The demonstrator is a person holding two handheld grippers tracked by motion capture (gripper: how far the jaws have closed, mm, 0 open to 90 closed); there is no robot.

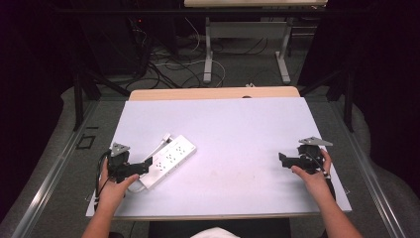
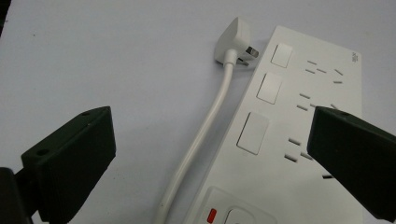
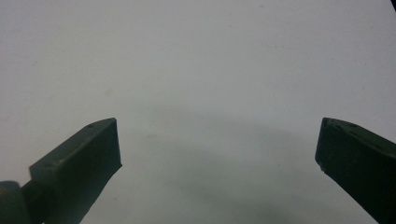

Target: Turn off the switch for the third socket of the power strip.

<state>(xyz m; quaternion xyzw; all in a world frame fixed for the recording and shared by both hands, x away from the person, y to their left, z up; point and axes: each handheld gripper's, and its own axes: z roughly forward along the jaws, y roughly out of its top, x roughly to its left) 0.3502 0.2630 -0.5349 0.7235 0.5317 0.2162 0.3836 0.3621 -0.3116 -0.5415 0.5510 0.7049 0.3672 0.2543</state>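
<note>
White plastic sits just ahead of my left gripper (image 1: 148,163): the power strip (image 1: 171,159) lies lower left of centre in the high view, its cord (image 2: 205,135) running up along its left side to the plug (image 2: 236,42), which lies loose beside the strip's far end. My left jaws stand wide, nothing between them, the right jaw over the strip's sockets. I judge this the approach, before any grasp. Next I need to lower and close on the cord or plug. Far right, my right gripper (image 1: 285,161) gapes empty over bare table (image 1: 237,124).
</note>
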